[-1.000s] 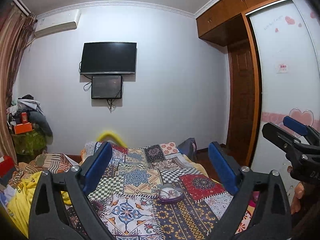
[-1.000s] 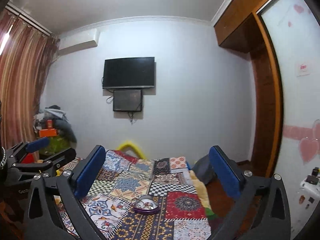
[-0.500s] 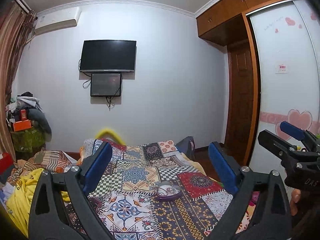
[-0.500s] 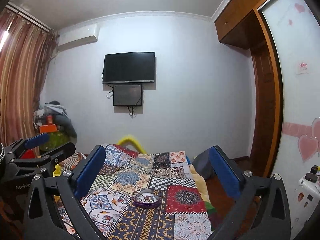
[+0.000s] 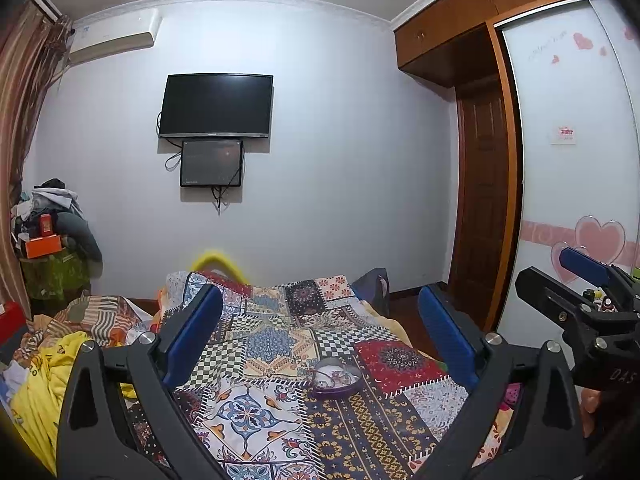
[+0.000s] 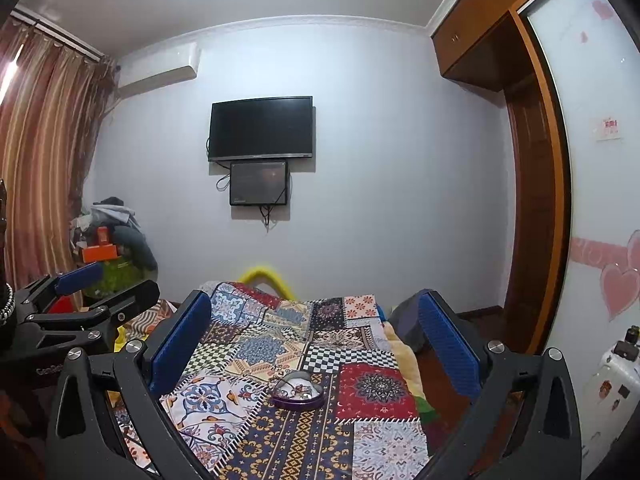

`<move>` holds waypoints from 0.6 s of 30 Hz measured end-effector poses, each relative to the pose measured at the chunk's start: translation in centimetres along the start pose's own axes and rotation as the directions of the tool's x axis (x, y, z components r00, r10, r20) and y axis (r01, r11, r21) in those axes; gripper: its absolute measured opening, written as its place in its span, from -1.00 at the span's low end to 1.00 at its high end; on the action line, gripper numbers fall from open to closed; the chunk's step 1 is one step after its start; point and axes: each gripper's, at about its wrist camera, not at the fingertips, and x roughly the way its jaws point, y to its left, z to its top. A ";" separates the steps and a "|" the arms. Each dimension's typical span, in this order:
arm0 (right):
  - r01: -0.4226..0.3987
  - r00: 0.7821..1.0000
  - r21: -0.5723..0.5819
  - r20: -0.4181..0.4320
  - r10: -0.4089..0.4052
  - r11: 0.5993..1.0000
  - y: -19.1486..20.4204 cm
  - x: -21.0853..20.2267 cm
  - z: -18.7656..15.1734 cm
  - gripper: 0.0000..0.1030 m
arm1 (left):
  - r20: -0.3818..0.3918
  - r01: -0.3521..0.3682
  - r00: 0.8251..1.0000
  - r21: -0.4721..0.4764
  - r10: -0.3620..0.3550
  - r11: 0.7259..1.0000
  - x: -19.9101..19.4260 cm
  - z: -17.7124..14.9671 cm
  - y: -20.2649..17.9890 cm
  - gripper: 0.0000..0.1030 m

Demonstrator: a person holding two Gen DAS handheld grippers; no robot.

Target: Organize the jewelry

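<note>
A small heart-shaped purple jewelry box (image 5: 337, 379) with a clear lid lies on the patchwork bedspread (image 5: 280, 340); small trinkets show inside it. The same jewelry box (image 6: 298, 391) sits mid-bed in the right wrist view. My left gripper (image 5: 320, 332) hangs open above the bed, well short of the box, nothing between its blue pads. My right gripper (image 6: 316, 336) is open too, held at a similar height. Each gripper shows at the edge of the other's view: the right gripper (image 5: 580, 284) and the left gripper (image 6: 96, 284).
A yellow garment and crumpled striped fabric (image 5: 60, 360) pile up left of the bed. A cluttered stand (image 5: 52, 248) is in the left corner. A dark bag (image 6: 408, 320) lies by the bed's right side, near a wardrobe door (image 5: 560, 200). A TV (image 5: 216, 106) hangs ahead.
Both cameras have tilted slightly downward and shifted a little; the box sits marginally higher in each view. Neither gripper has closed or touched anything.
</note>
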 end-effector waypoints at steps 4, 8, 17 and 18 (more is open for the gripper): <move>-0.005 1.000 0.004 -0.006 0.005 1.000 -0.1 0.0 0.1 0.99 | -0.004 0.001 1.000 -0.002 -0.001 1.000 0.2 0.1 0.0 0.92; -0.008 1.000 0.006 -0.006 0.008 1.000 -0.1 0.0 0.2 0.99 | -0.005 -0.001 1.000 -0.003 0.001 1.000 0.3 0.0 0.0 0.92; -0.011 1.000 0.009 -0.010 0.011 1.000 -0.1 0.1 0.2 0.99 | -0.006 -0.002 1.000 -0.006 0.002 1.000 0.5 0.0 0.1 0.93; -0.011 1.000 0.010 -0.011 0.011 1.000 -0.1 0.1 0.2 0.99 | -0.006 -0.002 1.000 -0.006 0.002 1.000 0.5 0.0 0.1 0.93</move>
